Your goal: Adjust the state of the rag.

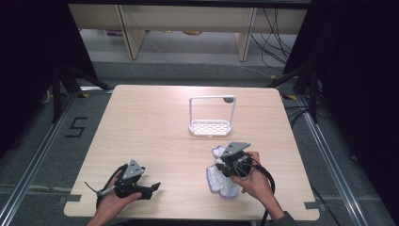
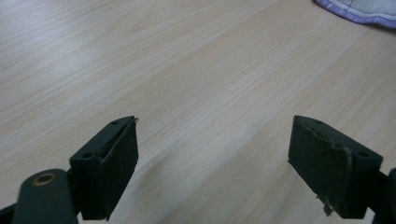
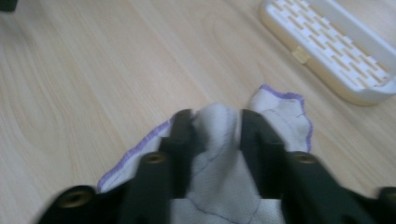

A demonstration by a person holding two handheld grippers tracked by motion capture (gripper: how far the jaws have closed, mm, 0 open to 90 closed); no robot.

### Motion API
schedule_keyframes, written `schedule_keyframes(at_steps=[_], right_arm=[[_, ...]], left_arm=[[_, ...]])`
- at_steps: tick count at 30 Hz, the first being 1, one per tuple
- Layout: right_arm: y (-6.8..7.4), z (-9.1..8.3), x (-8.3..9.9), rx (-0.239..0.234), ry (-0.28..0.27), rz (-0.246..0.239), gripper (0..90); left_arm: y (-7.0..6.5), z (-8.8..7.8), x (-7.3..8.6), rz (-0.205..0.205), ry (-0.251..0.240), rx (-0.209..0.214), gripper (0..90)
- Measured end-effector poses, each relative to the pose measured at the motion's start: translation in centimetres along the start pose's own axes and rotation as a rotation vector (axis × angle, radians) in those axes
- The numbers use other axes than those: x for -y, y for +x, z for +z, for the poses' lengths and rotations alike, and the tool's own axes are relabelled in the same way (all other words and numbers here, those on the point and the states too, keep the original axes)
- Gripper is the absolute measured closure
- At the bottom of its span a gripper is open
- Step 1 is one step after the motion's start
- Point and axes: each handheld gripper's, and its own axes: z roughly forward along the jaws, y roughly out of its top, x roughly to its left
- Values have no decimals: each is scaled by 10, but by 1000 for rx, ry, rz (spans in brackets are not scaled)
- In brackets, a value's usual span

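A white cloth with a purple hem [image 1: 220, 181] lies crumpled at the table's front right. My right gripper [image 1: 230, 164] sits over it, and in the right gripper view its jaws pinch a raised fold of the cloth [image 3: 217, 122] between them. My left gripper [image 1: 153, 187] rests low at the table's front left, pointing right, well apart from the cloth. In the left gripper view its fingers [image 2: 112, 163] stand wide apart over bare wood, with a corner of the cloth [image 2: 359, 9] at the top right.
A white rack with a slotted tray and a tall frame handle [image 1: 210, 127] stands on the table [image 1: 141, 122] beyond the cloth; its tray [image 3: 327, 51] shows at the top right of the right gripper view. Cables trail off the front edge.
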Motion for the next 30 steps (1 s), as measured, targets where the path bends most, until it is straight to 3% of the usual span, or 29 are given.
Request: schedule_keyframes(at_steps=[1, 2, 3, 4, 5, 8, 11, 12, 14, 17, 21, 22, 23, 25, 28, 30], right_arm=[[0, 1, 0, -3, 4, 1, 804], [-1, 1, -2, 13, -9, -32, 816], [-1, -1, -6, -19, -37, -63, 822], [4, -7, -11, -29, -57, -30, 824], [6, -11, -18, -48, -104, -56, 825], [19, -29, -41, -159, -200, -59, 824], [27, -40, -62, -279, -315, -96, 821], [29, -43, -67, -321, -342, -92, 820], [28, -43, -71, -362, -370, -85, 813], [18, -23, -57, -366, -320, -43, 793], [-10, 19, -16, -331, -157, 54, 822], [-10, 19, -16, -331, -157, 54, 822], [-24, 31, 0, -293, -110, 63, 830], [-28, 31, 6, -269, -98, 58, 834], [-23, 21, 2, -261, -117, 75, 817], [-17, 12, -4, -244, -127, 45, 800]], left_arm=[[0, 0, 0, 3, -1, 1, 157], [1, 0, 0, 5, -5, 1, 157], [1, 1, 0, -2, -15, 1, 157], [1, 0, 0, 0, -4, -1, 157], [2, 0, 0, -1, -6, -1, 157], [3, 0, 0, -20, -15, 7, 157], [7, -4, -1, -42, -23, 12, 155], [9, -4, -1, -48, -28, 1, 156], [12, -7, 0, -56, -28, -2, 156], [10, -7, 0, -70, -46, 5, 156], [4, -4, -1, -69, -55, 23, 156], [4, -4, -1, -69, -55, 23, 157], [2, -2, -1, -68, -61, 19, 157], [5, -2, -2, -44, -35, 22, 158], [5, 0, -3, -67, -55, 22, 159], [9, -2, -4, -35, -38, 12, 160]])
